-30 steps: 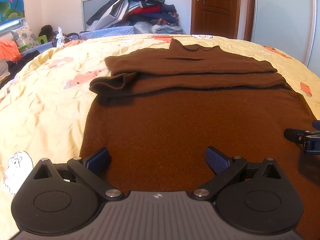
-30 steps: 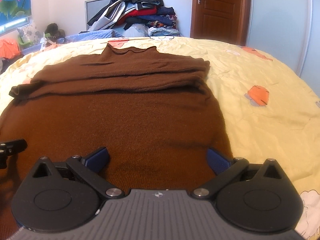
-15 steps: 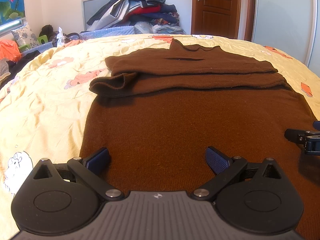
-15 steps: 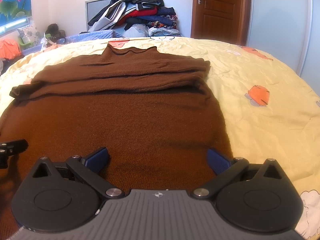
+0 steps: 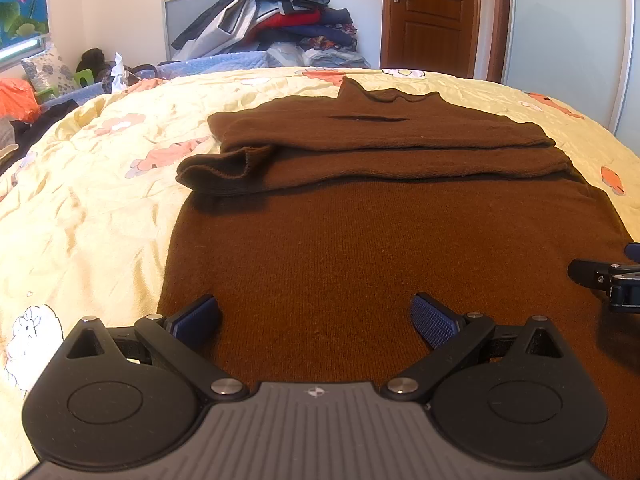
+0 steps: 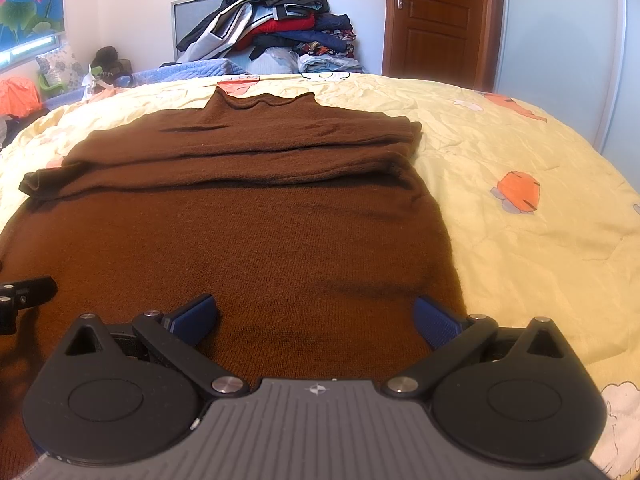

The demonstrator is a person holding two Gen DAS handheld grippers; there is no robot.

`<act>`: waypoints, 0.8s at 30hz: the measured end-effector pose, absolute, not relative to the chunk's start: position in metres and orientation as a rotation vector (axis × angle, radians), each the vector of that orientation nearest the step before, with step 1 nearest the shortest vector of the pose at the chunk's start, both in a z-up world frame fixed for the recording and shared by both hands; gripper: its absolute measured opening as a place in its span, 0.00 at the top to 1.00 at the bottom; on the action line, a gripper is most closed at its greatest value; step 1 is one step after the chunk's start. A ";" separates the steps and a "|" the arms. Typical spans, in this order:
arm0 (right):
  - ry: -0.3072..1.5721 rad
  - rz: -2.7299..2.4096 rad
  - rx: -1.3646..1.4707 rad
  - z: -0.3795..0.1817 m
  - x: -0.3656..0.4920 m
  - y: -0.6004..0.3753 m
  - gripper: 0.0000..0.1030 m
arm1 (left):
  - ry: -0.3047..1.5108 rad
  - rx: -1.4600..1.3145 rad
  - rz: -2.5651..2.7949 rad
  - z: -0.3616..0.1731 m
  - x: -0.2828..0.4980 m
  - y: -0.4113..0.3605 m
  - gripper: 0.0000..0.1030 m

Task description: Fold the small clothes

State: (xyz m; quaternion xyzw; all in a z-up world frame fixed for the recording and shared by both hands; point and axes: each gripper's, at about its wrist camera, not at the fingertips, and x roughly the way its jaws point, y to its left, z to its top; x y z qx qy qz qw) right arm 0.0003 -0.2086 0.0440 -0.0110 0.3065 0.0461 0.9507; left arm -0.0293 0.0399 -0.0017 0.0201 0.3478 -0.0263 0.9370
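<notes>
A brown knit sweater lies flat on the yellow bedspread, collar at the far end, both sleeves folded across its chest. It also shows in the right wrist view. My left gripper is open and empty, low over the sweater's near hem, left of centre. My right gripper is open and empty over the hem's right part. The right gripper's finger shows at the left view's right edge; the left gripper's finger shows at the right view's left edge.
A pile of clothes is heaped beyond the bed's far end, against a grey panel. A wooden door and a pale wardrobe stand at the back right. Clutter and an orange item lie at the far left.
Both grippers have crept slightly forward and lower over the hem. The sweater has not moved and both grippers stay open.
</notes>
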 end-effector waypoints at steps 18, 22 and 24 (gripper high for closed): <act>0.640 0.098 -0.021 0.046 -0.002 -0.211 0.00 | 0.747 0.051 -0.036 0.003 -0.033 0.036 0.00; 0.682 0.110 -0.029 0.049 -0.017 -0.209 0.00 | 0.842 0.040 -0.049 0.010 -0.052 0.027 0.00; 0.678 0.132 -0.051 0.048 -0.031 -0.208 0.00 | 0.846 0.029 -0.037 0.009 -0.070 0.023 0.00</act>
